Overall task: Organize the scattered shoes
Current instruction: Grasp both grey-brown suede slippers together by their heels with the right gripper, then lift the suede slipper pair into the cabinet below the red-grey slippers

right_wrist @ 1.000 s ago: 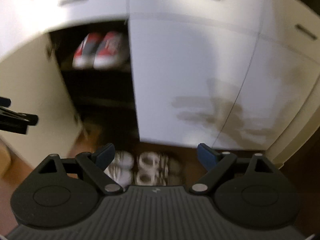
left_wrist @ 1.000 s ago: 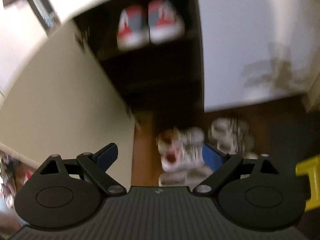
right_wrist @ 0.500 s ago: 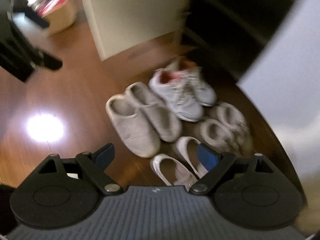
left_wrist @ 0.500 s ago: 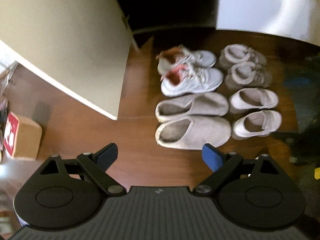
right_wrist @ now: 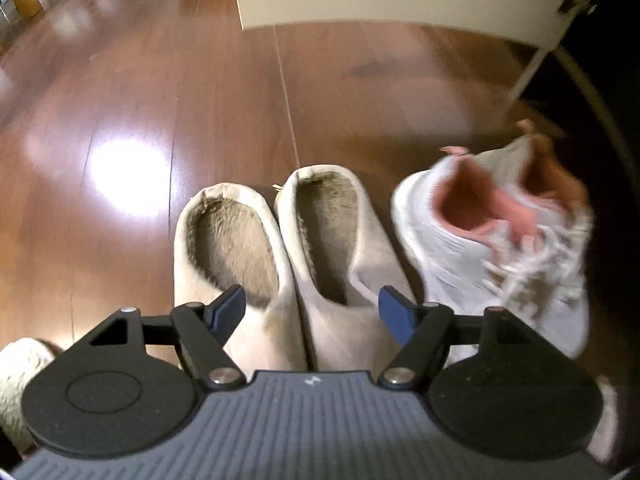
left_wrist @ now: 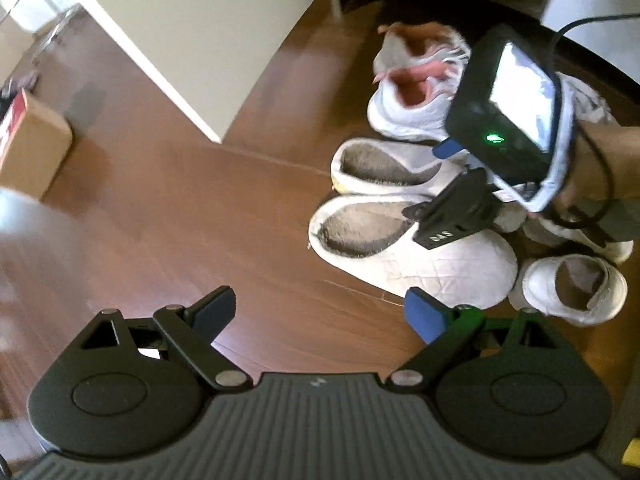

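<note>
The right gripper [right_wrist: 310, 310], jaws spread but just narrowing with nothing pinched, hangs over two grey slippers [right_wrist: 336, 256] side by side on the floor. Probably light and floppy; pinch both inner walls together. Left gripper [left_wrist: 318, 312] spread, empty.

Both my wrist feeds bend hard at the edges, so the cabinet door [left_wrist: 208, 36] bows and the corners fall to black, and the light is warm and uneven: a bright glare patch [right_wrist: 128, 176] burns out on the glossy wood floor [right_wrist: 120, 80] in my right view while the cabinet opening [right_wrist: 600, 60] on its right side stays nearly black. Motion blur smears the pink-lined sneaker [right_wrist: 500, 248] and the floor near it, and in my left view the cardboard box [left_wrist: 28, 144] and far left edge are soft. The grey slippers [right_wrist: 280, 248] read fairly sharp, and a lit screen [left_wrist: 524, 100] is blown out to white with a small green lamp below it.
</note>
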The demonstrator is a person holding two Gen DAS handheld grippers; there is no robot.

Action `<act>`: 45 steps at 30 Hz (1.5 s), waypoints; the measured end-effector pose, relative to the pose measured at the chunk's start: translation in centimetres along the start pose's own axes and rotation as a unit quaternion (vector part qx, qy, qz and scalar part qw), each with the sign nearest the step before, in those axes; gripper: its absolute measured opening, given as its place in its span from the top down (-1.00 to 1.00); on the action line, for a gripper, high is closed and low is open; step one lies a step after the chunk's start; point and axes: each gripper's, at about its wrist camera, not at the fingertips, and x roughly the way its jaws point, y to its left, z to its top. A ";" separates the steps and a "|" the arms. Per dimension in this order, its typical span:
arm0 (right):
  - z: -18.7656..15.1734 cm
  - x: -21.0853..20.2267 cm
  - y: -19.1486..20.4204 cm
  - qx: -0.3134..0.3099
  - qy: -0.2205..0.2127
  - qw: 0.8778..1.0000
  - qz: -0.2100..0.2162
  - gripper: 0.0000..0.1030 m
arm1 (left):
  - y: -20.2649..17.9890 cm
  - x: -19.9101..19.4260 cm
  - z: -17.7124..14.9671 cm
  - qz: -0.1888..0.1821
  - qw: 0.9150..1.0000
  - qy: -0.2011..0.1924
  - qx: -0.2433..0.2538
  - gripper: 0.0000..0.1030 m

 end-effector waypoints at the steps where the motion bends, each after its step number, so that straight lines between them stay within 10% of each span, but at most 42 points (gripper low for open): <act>1: 0.0 1.2 0.3 -0.010 0.015 1.000 0.003 -0.10 | 0.0 0.4 -0.2 0.000 1.000 0.005 -0.004 -0.81; 9: 0.9 6.2 2.7 -0.073 0.118 0.990 -0.013 0.63 | -0.5 0.5 -0.3 0.001 0.999 0.036 -0.005 -0.81; 15: 1.0 -2.0 -1.7 0.124 0.068 0.989 0.036 0.66 | -1.2 -3.5 1.3 0.001 0.999 0.036 0.021 -0.81; 20: 1.4 -14.2 -9.8 0.368 0.017 0.928 0.059 0.66 | -2.0 -8.3 3.3 0.005 0.998 0.025 0.058 -0.81; 27: 4.2 -32.9 -19.4 0.518 -0.135 0.844 -0.031 0.65 | -3.4 -13.7 9.2 -0.008 0.996 -0.037 0.078 -0.84; 34: 9.1 -36.9 -26.8 0.536 -0.195 0.812 -0.121 0.64 | -6.3 -11.2 18.0 -0.032 0.982 -0.125 0.135 -0.84; 39: 12.7 -33.3 -33.5 0.537 -0.189 0.801 -0.187 0.64 | -9.4 -5.3 24.3 -0.041 0.961 -0.195 0.193 -0.84; 45: 13.3 -29.7 -36.6 0.504 -0.175 0.822 -0.199 0.63 | -12.0 0.0 29.5 -0.090 0.963 -0.196 0.161 -0.83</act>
